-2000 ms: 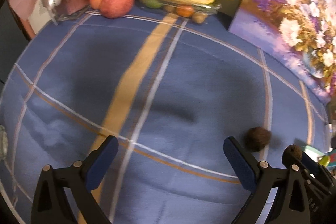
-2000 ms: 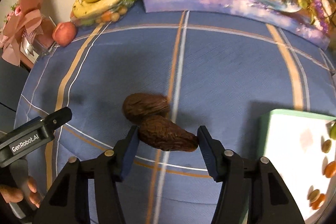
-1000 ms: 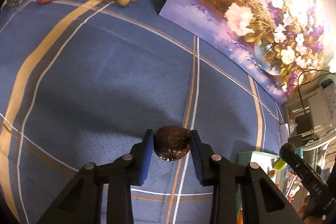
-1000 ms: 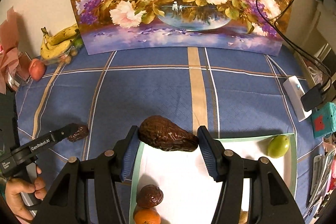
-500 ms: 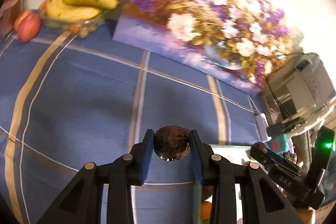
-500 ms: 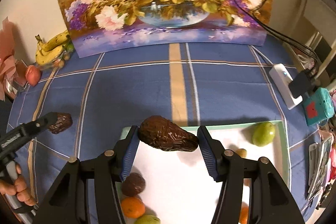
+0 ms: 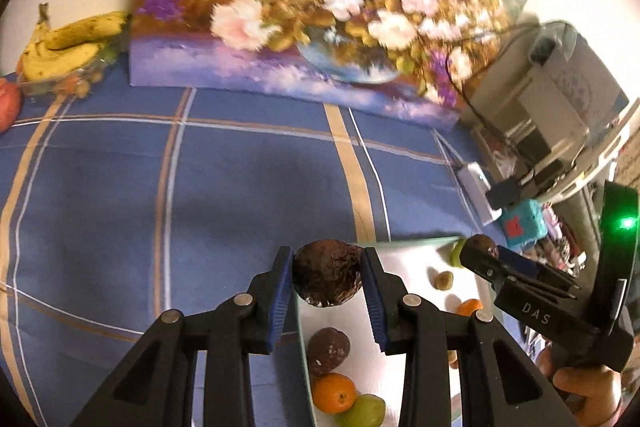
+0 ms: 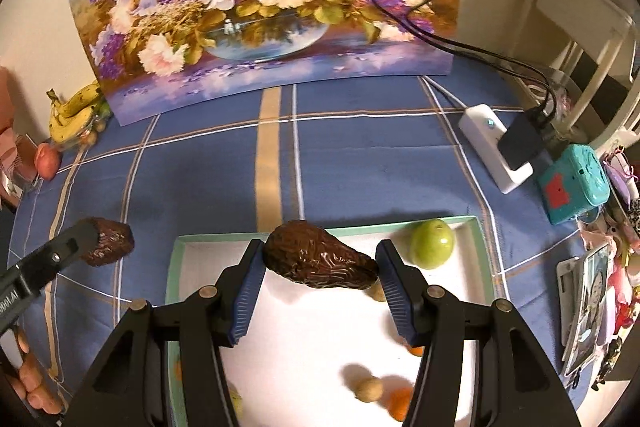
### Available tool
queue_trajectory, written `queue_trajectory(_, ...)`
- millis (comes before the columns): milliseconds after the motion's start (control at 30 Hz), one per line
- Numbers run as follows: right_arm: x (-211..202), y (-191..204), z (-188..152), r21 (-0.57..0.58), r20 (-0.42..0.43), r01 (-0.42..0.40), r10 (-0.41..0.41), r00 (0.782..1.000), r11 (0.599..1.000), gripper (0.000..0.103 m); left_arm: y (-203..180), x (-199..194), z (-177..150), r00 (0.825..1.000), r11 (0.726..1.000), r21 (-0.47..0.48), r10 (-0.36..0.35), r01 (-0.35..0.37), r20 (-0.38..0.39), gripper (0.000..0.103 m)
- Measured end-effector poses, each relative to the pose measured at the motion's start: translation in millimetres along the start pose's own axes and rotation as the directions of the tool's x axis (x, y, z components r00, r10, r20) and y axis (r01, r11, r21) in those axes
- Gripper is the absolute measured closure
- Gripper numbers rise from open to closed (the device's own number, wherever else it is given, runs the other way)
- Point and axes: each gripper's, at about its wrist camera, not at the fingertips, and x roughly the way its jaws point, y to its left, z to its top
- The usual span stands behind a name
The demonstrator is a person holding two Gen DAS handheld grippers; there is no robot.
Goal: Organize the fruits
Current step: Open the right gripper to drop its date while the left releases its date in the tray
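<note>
My left gripper [image 7: 326, 277] is shut on a round dark brown avocado [image 7: 327, 277] and holds it above the near left edge of the white tray [image 7: 408, 267]. My right gripper [image 8: 320, 261] is shut on a long dark brown avocado [image 8: 320, 261] and holds it over the white tray with a green rim [image 8: 320, 339]. In the tray lie a green fruit [image 8: 432, 243], oranges [image 7: 334, 394], a dark fruit [image 7: 328, 350] and small nuts [image 8: 369, 389]. The left gripper with its avocado [image 8: 108, 241] shows at the left of the right wrist view.
A flower painting [image 8: 256, 3] stands against the back wall. Bananas in a clear dish [image 7: 68, 47] and an apple [image 7: 8, 105] sit at the far left. A white power strip with a black plug [image 8: 500, 147] and a teal box [image 8: 574, 183] lie to the right.
Both grippers have moved right with their avocados, from the blue cloth to the tray. The left gripper closed on the round avocado about a second ago.
</note>
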Motion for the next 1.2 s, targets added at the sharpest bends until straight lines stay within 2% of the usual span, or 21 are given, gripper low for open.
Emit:
queue_trajectory(367,44.6,-19.3,-22.8,0.029,-0.106,0.002,0.002,0.994,1.0,0.045,-16.8,51.4,-18.3,0.99,0.997,0.062,0.058,-0.05,-0.132,0.067)
queue_trajectory(600,65.4,-29.2,-33.9,0.044,-0.153,0.006,0.001,0.988,0.999,0.045,-15.5,73.4,-26.1,0.98,0.996,0.057,0.074,-0.065,-0.183,0.066)
queue_trajectory(800,77.2,-33.2,-40.1,0.047,-0.181,0.013,-0.004,0.983,0.999,0.045,-15.9,74.4,-24.9,0.98,0.997,0.053,0.067,-0.058,-0.188,0.066)
queue_trajectory(967,78.8,-34.0,-42.6,0.047,-0.188,0.018,-0.009,0.982,0.999,0.045,-21.2,73.5,-25.3,0.975,0.994,0.089,0.084,-0.067,-0.206,0.066)
queue_trajectory(1200,78.2,-27.6,-41.2,0.031,-0.195,0.037,-0.03,0.98,0.999,0.045,-24.8,60.9,-23.7,0.975,0.991,0.11,0.092,-0.071,-0.202,0.062)
